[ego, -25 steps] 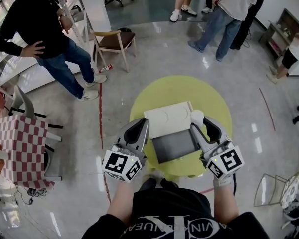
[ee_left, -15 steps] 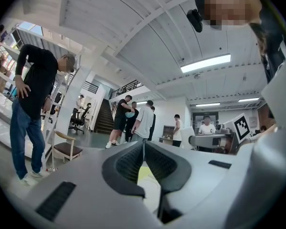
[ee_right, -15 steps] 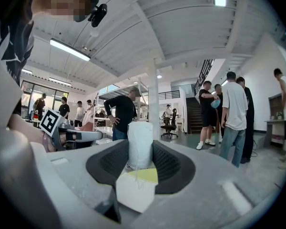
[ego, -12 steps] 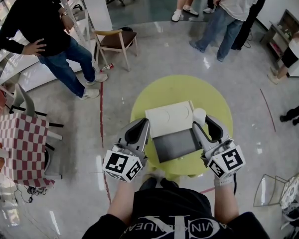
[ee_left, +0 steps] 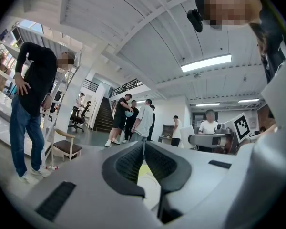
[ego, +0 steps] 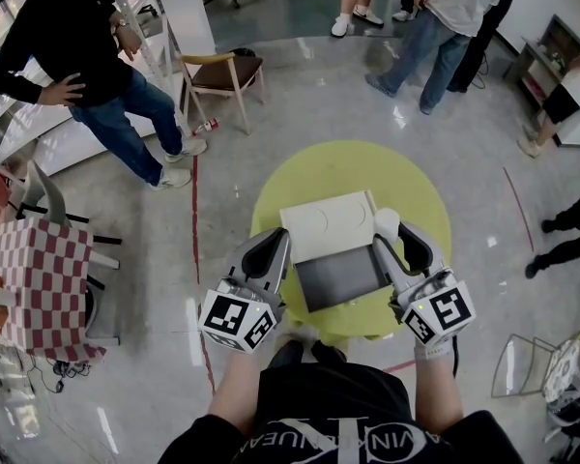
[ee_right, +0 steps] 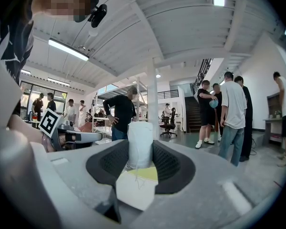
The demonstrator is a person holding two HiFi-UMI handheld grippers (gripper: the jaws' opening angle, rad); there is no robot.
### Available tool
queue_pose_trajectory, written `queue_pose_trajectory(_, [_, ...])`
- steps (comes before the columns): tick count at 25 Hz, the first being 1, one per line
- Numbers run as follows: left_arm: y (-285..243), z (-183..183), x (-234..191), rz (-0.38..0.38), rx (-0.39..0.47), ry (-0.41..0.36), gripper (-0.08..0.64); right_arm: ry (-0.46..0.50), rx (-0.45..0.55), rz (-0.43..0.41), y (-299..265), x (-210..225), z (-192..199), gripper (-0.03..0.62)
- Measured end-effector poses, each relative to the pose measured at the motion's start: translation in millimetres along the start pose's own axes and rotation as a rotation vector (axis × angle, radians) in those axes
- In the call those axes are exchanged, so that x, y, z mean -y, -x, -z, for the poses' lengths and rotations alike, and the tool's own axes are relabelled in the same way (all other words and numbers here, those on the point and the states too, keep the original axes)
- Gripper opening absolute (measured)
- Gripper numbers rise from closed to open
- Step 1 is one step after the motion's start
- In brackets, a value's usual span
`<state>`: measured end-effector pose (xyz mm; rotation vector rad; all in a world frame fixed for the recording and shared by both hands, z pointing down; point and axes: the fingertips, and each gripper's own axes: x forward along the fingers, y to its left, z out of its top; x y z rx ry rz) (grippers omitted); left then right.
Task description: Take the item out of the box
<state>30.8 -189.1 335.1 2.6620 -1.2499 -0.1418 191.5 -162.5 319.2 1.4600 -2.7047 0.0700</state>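
An open white box point(ego: 331, 222) lies on the round yellow table point(ego: 406, 187), its lid folded back and a dark grey inside point(ego: 340, 278) showing. My left gripper point(ego: 278, 242) rests along the box's left side, jaws closed tip to tip with nothing between them point(ee_left: 143, 144). My right gripper point(ego: 388, 236) lies along the box's right side. A white, roughly cylindrical item point(ego: 386, 222) stands upright between its pads, filling the gap in the right gripper view point(ee_right: 140, 144). The box's corner point(ee_right: 136, 190) shows below the jaws there.
A wooden chair point(ego: 222, 77) stands beyond the table at the left. A checked-cloth table point(ego: 34, 278) is at the far left. Several people stand around: one in black point(ego: 72, 56) at the left, others point(ego: 454, 17) at the back right.
Both grippers and the box keep their places. A person at the right edge has walked a little further into view.
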Motion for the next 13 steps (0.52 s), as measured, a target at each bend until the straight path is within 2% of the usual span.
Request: queue_pose_trajectory(13, [-0.8, 7.0, -0.8, -0.001, -0.001, 0.003, 0.020, -0.004, -0.010, -0.011, -1.2, -0.5, 6.2, 0.155])
